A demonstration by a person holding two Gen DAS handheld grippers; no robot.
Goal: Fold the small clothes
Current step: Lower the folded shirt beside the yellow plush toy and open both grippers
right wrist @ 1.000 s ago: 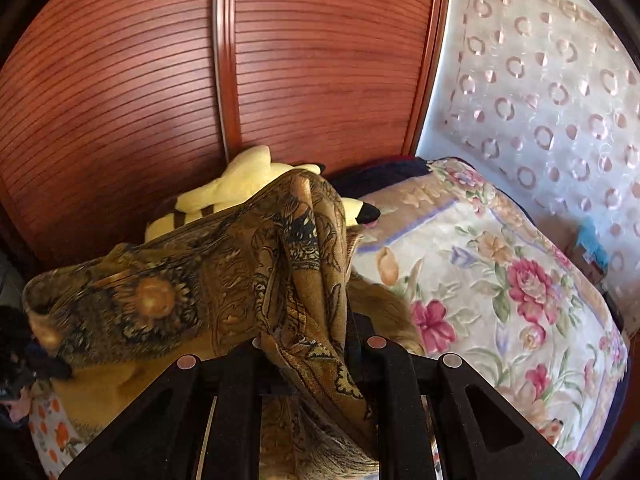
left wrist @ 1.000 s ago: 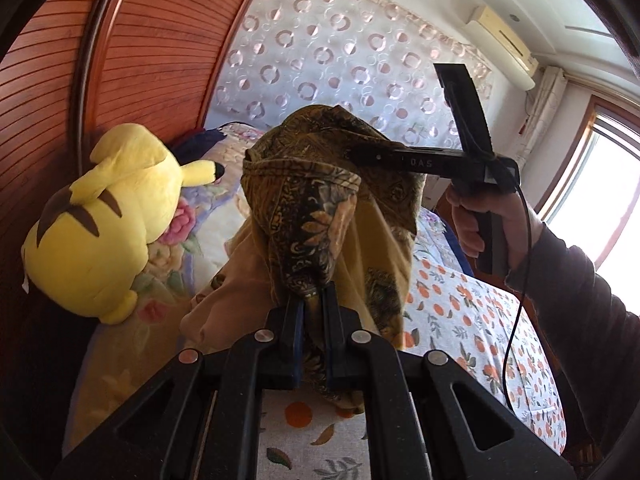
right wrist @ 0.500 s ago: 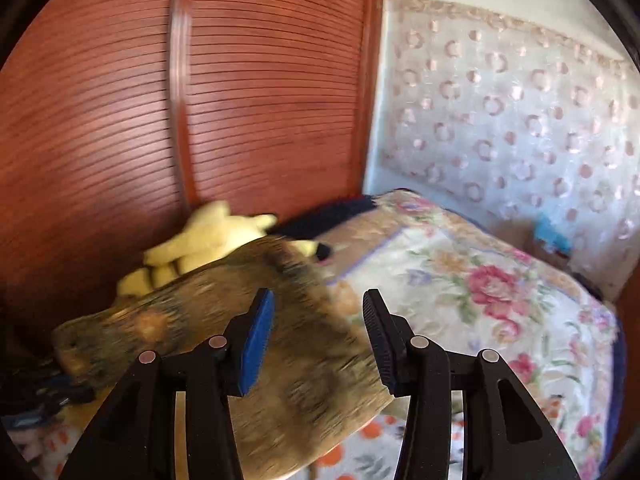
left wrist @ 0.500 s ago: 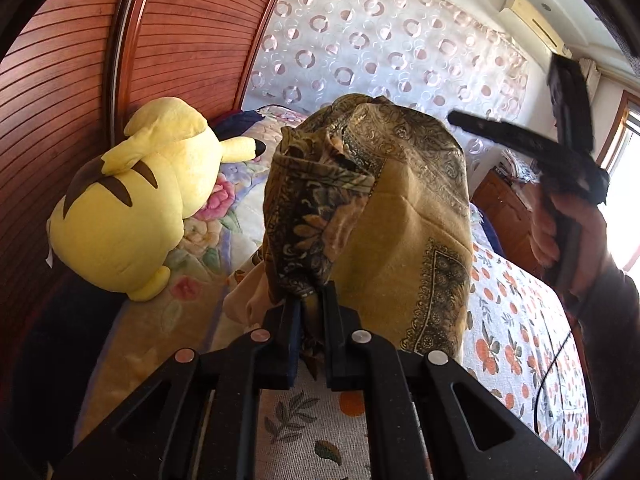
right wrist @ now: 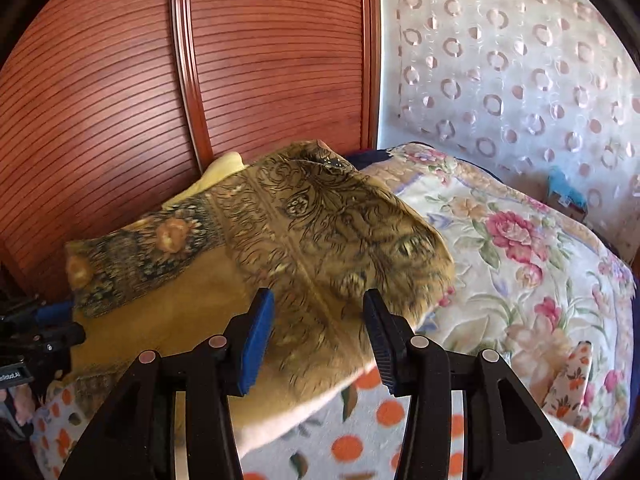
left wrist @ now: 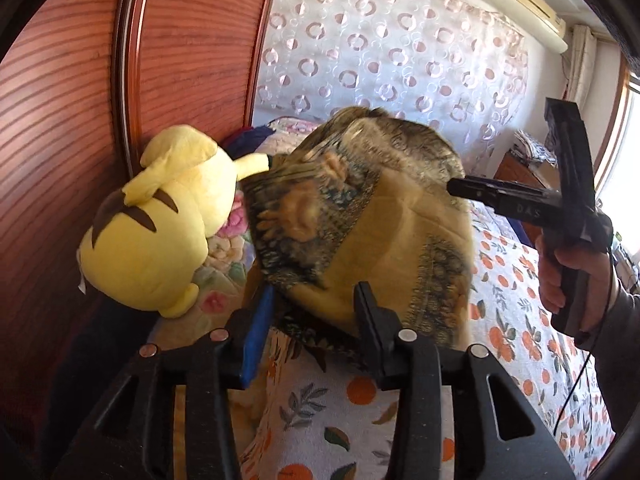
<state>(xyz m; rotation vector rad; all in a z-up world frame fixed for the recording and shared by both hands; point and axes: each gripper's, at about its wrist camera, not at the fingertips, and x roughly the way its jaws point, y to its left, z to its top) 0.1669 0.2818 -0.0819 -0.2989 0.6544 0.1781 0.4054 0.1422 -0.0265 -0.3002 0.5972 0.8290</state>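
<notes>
Now both have let go: the left gripper (left wrist: 312,312) has just opened after the right gripper (right wrist: 318,320), and the brown patterned cloth (left wrist: 360,216) drops loose onto the bed (right wrist: 520,264), right of the yellow plush toy (left wrist: 160,224). That fold looks released.

Ochre paisley cloth (left wrist: 360,232), yellow plush (left wrist: 160,232)

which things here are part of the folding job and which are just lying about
Job:
- brown and gold patterned cloth
- left gripper, jaws open
- right gripper, jaws open

Lying about:
- yellow plush toy with brown stripes
- pink floral quilt
- orange-print bedsheet
</notes>
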